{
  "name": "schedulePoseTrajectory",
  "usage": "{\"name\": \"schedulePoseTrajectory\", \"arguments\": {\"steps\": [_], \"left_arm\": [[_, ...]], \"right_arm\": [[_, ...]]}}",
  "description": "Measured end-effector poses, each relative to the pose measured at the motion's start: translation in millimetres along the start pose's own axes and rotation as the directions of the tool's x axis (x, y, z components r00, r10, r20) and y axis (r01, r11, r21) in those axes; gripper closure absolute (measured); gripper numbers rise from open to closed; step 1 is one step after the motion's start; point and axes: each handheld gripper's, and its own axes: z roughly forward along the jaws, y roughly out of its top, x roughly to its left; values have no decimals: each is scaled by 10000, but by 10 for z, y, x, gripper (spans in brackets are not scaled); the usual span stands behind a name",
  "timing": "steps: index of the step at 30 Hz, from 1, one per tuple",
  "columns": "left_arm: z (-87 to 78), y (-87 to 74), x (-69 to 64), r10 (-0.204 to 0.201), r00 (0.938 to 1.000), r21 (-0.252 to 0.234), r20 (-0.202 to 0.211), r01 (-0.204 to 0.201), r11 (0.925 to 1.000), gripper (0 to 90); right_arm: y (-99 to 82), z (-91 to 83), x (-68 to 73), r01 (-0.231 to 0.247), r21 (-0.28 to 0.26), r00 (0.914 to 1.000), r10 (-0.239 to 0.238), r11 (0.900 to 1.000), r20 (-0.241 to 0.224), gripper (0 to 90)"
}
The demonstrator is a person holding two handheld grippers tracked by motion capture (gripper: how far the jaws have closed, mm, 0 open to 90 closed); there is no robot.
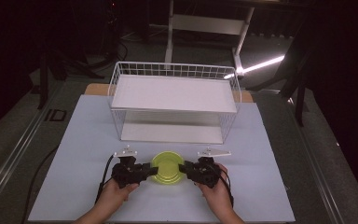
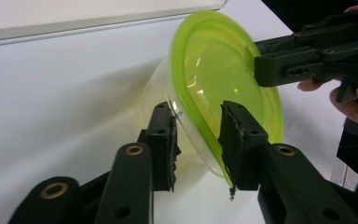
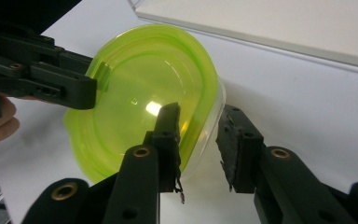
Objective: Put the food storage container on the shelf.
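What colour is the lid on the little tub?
The lid is bright lime green and see-through, clearest in the right gripper view.

Wire shelf rack [image 1: 175, 100] stands just beyond the green-lidded container [image 1: 168, 168], blocking passage forward. Bare table [image 1: 261, 186] lies open left, right and toward the person. Left gripper [image 1: 145, 170] and right gripper [image 1: 186, 169] flank the container's sides.

- White wire rack [image 1: 174, 100] stood at the far half of the table, two shelves: a white upper board and a white lower board.
- Pale table top [image 1: 74, 140] lay bare around it.
- Bright light strip [image 1: 261, 64] shone on the floor beyond, near a white frame [image 1: 205, 23].
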Motion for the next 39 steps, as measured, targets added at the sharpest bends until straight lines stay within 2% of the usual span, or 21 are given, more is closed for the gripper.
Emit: {"name": "schedulePoseTrajectory", "arguments": {"steps": [3,4,5,6,8,9,11,13,17,21,27,33,35,38,39], "left_arm": [[-20,5,19,-148,9999,-18,-26,148,9999,742],[-14,3,13,14,9996,101,-283,-11,9999,804],[-12,-10,2,260,9988,119,-406,-256,9996,814],[-17,-21,5,134,9994,114,-319,-131,9998,814],[-35,-15,-14,115,9994,104,-313,-112,9999,815],[-42,-7,-27,97,9994,52,-325,-96,9999,816],[-58,22,-47,137,9993,-123,-351,-141,9998,816],[-79,61,-55,64,9998,-389,-204,-72,9992,816],[-111,170,-76,105,9998,-688,-148,-115,9976,816],[-111,285,-83,373,9989,-866,-281,-396,9955,816],[-50,375,-33,756,9959,-1238,-497,-813,9890,815],[78,400,129,639,9974,-1629,-323,-684,9843,814],[124,424,166,610,9973,-1609,-403,-667,9847,813],[178,454,194,759,9946,-1629,-707,-866,9828,812],[196,462,208,688,9949,-1646,-736,-802,9831,812]], "right_arm": [[-8,-23,35,-132,133,9997,135,9998,-226,738],[-17,-24,56,-138,151,9993,143,9998,-338,796],[-34,-14,96,108,266,9999,-108,9996,16,799],[-48,-14,119,244,236,9996,-247,9994,136,802],[-56,-23,92,-201,176,9997,203,9996,-139,805],[-53,-34,93,-254,183,9995,257,9995,-158,805],[-42,-63,118,-112,-41,9999,112,9999,-21,805],[3,-107,136,116,-337,9998,-112,9994,133,805],[109,-178,136,148,-766,9997,-133,9970,198,805],[189,-204,132,177,-950,9994,-147,9953,324,805],[278,-184,71,123,-1224,9988,-64,9924,482,805],[313,-80,-16,36,-1329,9970,68,9911,773,805],[326,-41,-40,-14,-1385,9960,138,9904,886,804],[346,21,-87,31,-1450,9937,132,9894,1115,804],[354,41,-100,51,-1432,9930,118,9897,1172,804]]}}
